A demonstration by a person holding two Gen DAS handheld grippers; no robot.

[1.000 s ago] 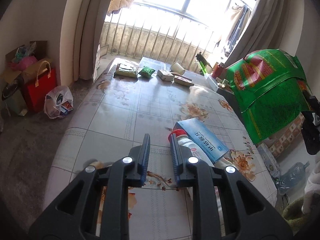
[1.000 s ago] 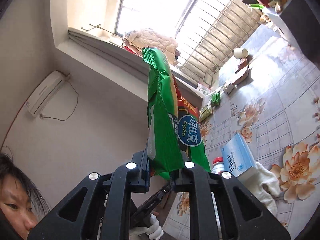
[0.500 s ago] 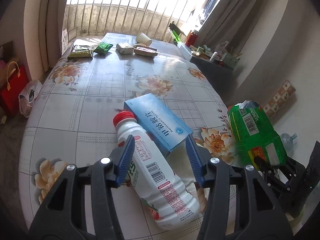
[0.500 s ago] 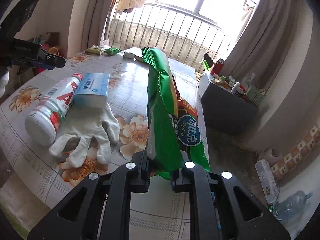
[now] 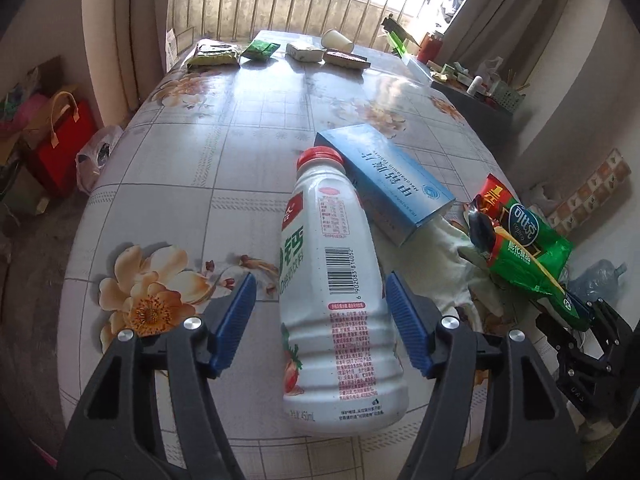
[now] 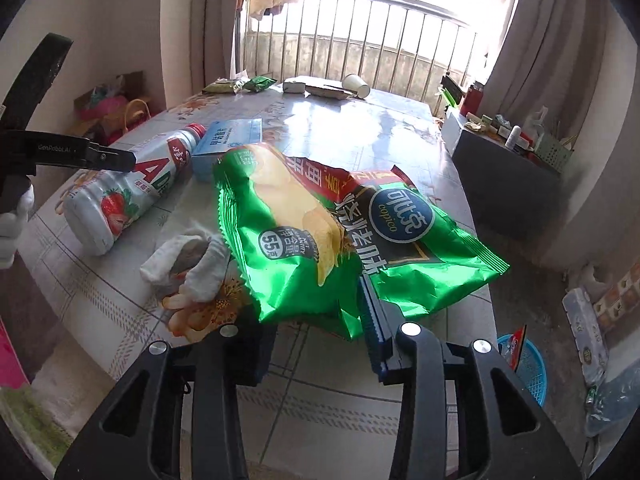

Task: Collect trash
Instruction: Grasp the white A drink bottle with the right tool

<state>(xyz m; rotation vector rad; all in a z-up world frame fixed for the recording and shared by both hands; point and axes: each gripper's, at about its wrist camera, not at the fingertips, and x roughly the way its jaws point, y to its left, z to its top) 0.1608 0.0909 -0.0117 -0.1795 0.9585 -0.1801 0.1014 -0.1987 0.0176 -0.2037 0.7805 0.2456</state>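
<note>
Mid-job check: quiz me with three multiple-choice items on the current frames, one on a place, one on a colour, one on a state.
1. Where does the blue box lie?
A. against the bottle's cap end
B. under the paper cup
C. on the floor

2. What colour is the cap of the white bottle?
A. green
B. red
C. yellow

3. How stands the left gripper?
A. shut on the bottle
B. open, fingers either side of the bottle
C. holding the glove

Answers:
1 A, the box touches the bottle by its neck on the table.
2 B, the cap shows red in both views.
3 B, gaps show between both blue pads and the bottle.
</note>
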